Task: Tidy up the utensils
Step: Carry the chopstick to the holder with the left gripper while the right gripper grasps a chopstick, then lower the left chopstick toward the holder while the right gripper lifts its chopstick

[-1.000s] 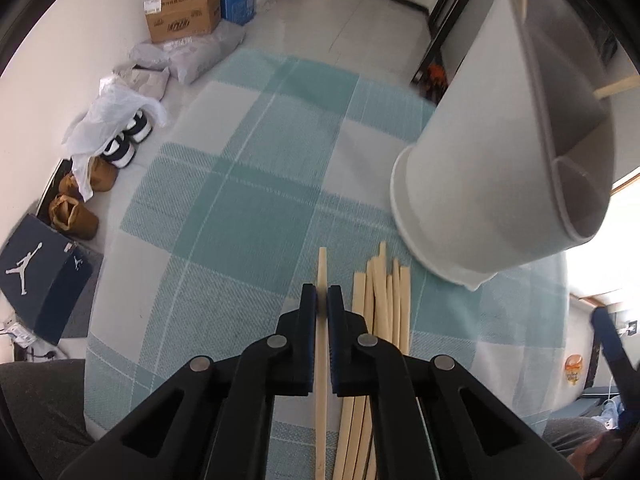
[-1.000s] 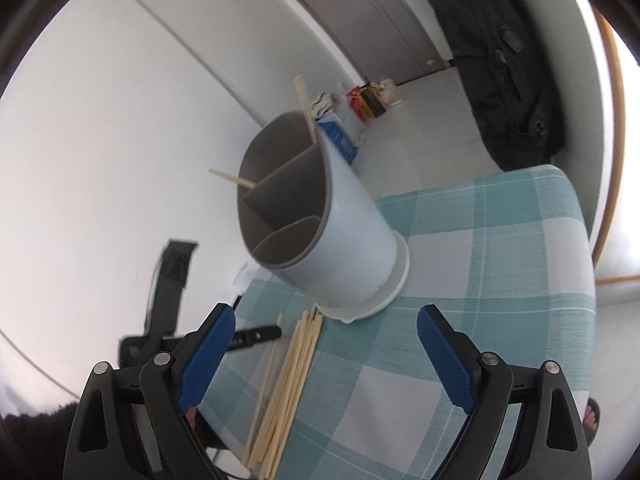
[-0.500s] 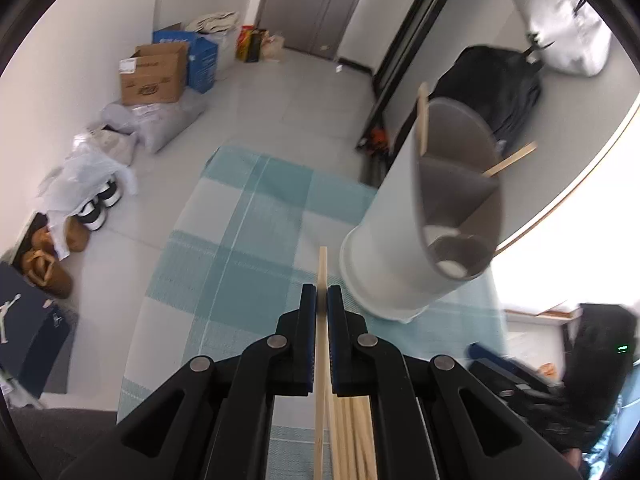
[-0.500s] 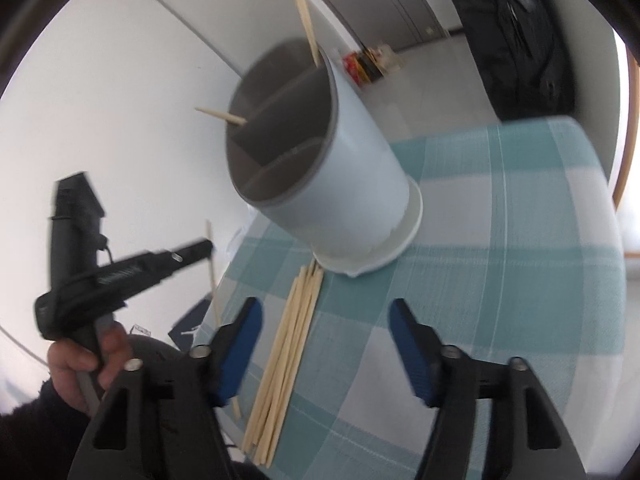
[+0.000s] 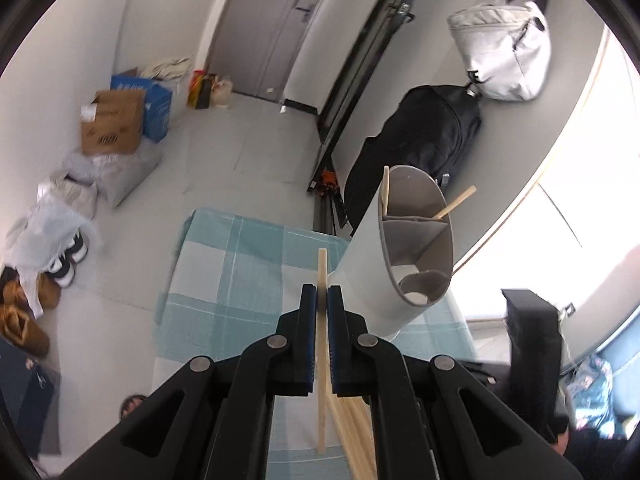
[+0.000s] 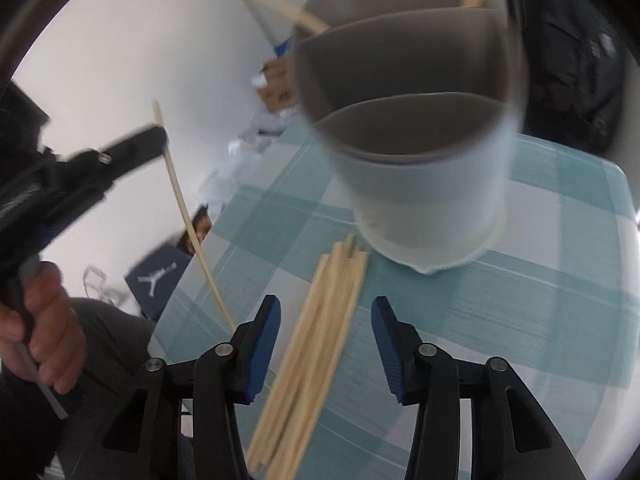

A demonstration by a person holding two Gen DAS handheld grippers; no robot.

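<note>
The utensil holder (image 6: pixel 424 200) stands on the tablecloth (image 6: pixel 560 300); the bundle of chopsticks (image 6: pixel 316 344) lies just before its base. Two chopsticks (image 5: pixel 456 202) stand inside its back compartments. Boxes (image 5: pixel 114 128) stand on the floor behind, to the left

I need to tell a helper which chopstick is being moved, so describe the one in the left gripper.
Find the grey holder on the checked cloth. Beside its base lies a bundle of chopsticks. The held chopstick is the only one up off the cloth, pinched alone in the left gripper.
</note>
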